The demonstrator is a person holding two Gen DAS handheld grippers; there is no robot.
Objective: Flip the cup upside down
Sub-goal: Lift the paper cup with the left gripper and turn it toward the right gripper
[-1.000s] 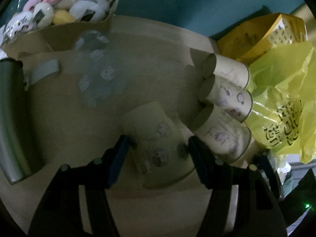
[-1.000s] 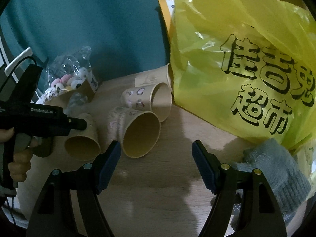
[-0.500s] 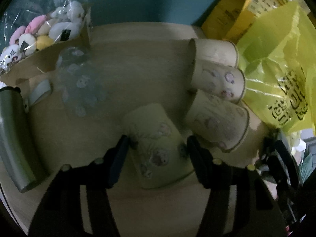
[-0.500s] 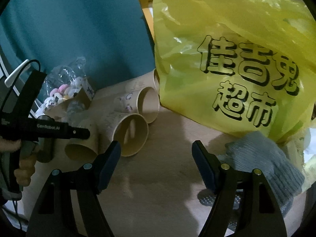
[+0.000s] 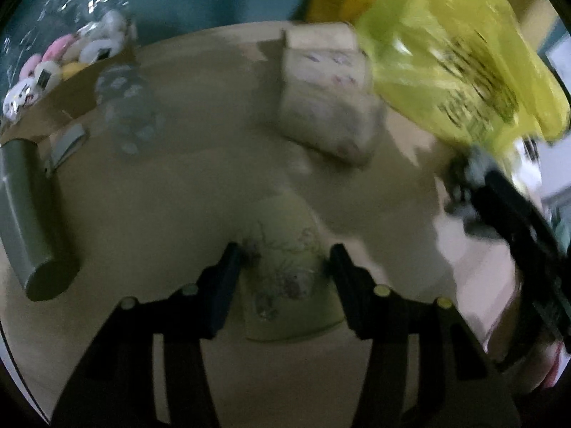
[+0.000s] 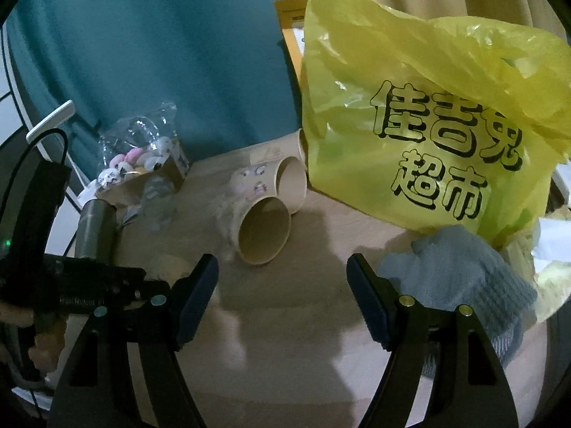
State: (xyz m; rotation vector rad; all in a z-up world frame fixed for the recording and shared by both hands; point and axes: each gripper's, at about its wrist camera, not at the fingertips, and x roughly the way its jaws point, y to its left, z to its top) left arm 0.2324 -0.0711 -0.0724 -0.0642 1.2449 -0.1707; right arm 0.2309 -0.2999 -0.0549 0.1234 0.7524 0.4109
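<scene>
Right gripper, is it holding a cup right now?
No, the right gripper is open and empty, with the lying cups beyond its fingertips on the table.

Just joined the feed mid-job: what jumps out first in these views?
The yellow plastic bag with bold black lettering fills the right side of the right wrist view. Left of it, paper cups lie on their sides on the table. In the blurred left view, the left tool clamps one printed cup.

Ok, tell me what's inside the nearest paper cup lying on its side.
In the right wrist view, the nearest cup shows only its bare tan inner wall: no contents visible. The deep end by its base is dim, so anything small there can't be ruled out.
</scene>
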